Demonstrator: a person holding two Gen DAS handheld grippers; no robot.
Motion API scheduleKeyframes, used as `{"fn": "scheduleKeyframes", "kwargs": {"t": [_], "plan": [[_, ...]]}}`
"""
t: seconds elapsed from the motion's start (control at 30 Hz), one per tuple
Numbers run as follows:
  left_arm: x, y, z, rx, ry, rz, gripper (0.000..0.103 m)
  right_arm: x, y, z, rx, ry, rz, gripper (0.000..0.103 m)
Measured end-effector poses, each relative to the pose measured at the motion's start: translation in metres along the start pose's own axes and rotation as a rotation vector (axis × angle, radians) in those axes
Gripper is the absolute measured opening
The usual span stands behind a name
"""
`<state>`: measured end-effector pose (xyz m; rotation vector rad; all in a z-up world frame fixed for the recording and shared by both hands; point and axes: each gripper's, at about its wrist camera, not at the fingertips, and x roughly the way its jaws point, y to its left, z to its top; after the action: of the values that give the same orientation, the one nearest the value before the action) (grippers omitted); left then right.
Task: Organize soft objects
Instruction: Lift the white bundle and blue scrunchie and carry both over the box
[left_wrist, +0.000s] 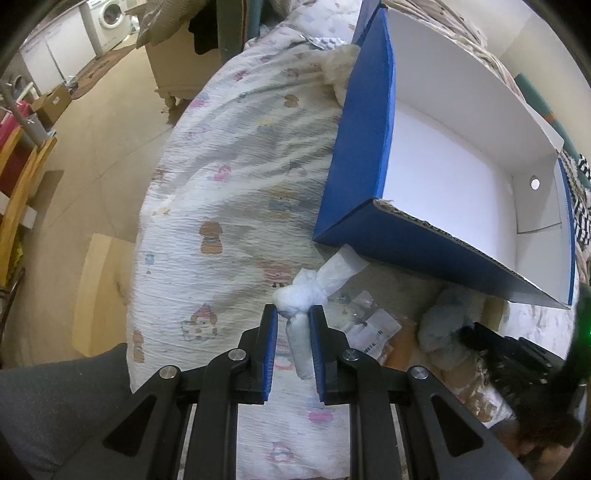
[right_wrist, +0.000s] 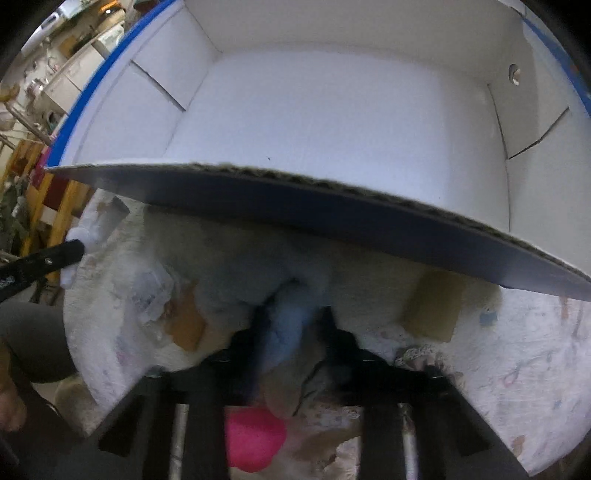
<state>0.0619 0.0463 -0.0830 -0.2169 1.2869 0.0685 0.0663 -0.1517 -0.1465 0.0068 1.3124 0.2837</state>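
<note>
Two views differ. Left wrist view: left gripper (left_wrist: 294, 314) clamps a knotted white plastic bag bundle (left_wrist: 301, 295) just short of the blue cardboard box with white interior (left_wrist: 364, 122). Right wrist view, blurred: right gripper (right_wrist: 291, 317) pinches a pale blue plush toy (right_wrist: 290, 321) below that box's near wall; a pink soft object (right_wrist: 255, 439) lies nearer the camera.

Box (left_wrist: 354, 155) interior bare and white, open from above; near wall (right_wrist: 332, 206) stands between the bed clutter and that opening. Printed sheet (left_wrist: 236, 155) left of box lies clear. Ground in front of the wall is crowded: pale blue plush (left_wrist: 447, 325), papers (left_wrist: 373, 332), tan block (right_wrist: 432, 310), pink item (right_wrist: 255, 439)
</note>
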Motion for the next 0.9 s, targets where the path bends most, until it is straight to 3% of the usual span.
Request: {"fn": "scheduleKeyframes", "kwargs": {"t": [0.33,0.5,0.9], "plan": [[-0.012,0.012,-0.007,-0.008,-0.034,0.019,0.016,-0.050,-0.005,-0.010,0.050,-0.150,0.093,0.006],[-0.024,0.019,-0.015,-0.029,-0.061,0.024,0.016,-0.070,0.004,-0.027,0.014,-0.208,0.108,0.006],[-0.089,0.006,-0.015,-0.017,-0.292,0.056,0.016,-0.146,-0.003,-0.036,-0.014,-0.412,0.150,0.006]]}}
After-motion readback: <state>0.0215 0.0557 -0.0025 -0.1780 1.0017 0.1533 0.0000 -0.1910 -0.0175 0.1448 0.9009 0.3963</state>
